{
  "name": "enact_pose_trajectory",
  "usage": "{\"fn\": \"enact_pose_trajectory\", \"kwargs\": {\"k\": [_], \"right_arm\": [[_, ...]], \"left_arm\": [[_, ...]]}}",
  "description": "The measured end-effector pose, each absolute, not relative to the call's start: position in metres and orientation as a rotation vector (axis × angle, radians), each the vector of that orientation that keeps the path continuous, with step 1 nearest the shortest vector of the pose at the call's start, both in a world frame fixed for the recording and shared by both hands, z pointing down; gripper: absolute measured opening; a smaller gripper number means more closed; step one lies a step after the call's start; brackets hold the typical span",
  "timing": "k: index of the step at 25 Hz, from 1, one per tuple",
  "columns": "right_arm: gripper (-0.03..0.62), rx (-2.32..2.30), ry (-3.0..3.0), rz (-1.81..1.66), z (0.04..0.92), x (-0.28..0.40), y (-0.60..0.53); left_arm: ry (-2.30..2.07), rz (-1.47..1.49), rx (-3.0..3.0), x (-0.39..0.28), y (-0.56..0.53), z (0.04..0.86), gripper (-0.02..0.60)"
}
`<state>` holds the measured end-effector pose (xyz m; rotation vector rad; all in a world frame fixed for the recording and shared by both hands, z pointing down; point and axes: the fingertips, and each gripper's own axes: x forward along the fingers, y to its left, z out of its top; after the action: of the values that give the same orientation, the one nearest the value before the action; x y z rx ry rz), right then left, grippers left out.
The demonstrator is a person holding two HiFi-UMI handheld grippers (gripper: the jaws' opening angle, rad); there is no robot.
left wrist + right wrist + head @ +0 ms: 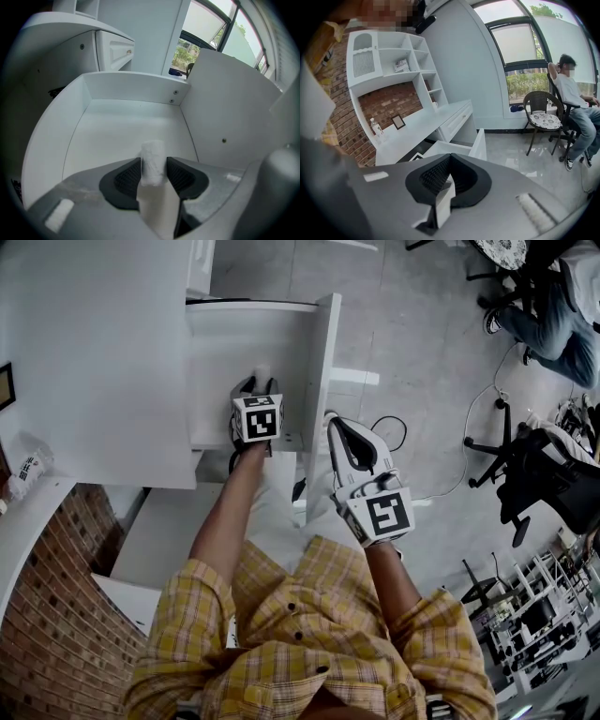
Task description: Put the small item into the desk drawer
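Observation:
The white desk drawer (319, 362) stands pulled out, and its bare floor (131, 131) fills the left gripper view. My left gripper (255, 381) hangs over the drawer's near part. A small white roll-shaped item (153, 159) stands upright between the jaws of this gripper (153, 171). The left pad touches it and a thin gap shows at the right pad, so the jaws stand open around it. My right gripper (333, 423) is outside the drawer, beside its right wall and nearer to me. That gripper (445, 180) is shut and holds nothing.
The white desk top (94, 352) lies left of the drawer, with a bottle (375, 127) and a picture frame (398, 122) on it. A black office chair (534, 465) and floor cables are to the right. A seated person (574, 93) and a wicker chair (541, 110) are by the window.

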<state>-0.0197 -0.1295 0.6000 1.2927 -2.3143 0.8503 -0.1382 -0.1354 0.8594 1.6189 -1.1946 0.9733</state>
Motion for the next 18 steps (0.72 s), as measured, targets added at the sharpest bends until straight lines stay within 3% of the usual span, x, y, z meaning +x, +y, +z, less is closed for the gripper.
{"fn": "enact_pose_trajectory", "kwargs": {"k": [18], "right_arm": [[0.002, 1.311, -2.394, 0.767, 0.558, -0.013, -0.121]], "left_arm": [[-1.314, 0.865, 1.734, -0.136, -0.148, 0.758, 0.169]]}}
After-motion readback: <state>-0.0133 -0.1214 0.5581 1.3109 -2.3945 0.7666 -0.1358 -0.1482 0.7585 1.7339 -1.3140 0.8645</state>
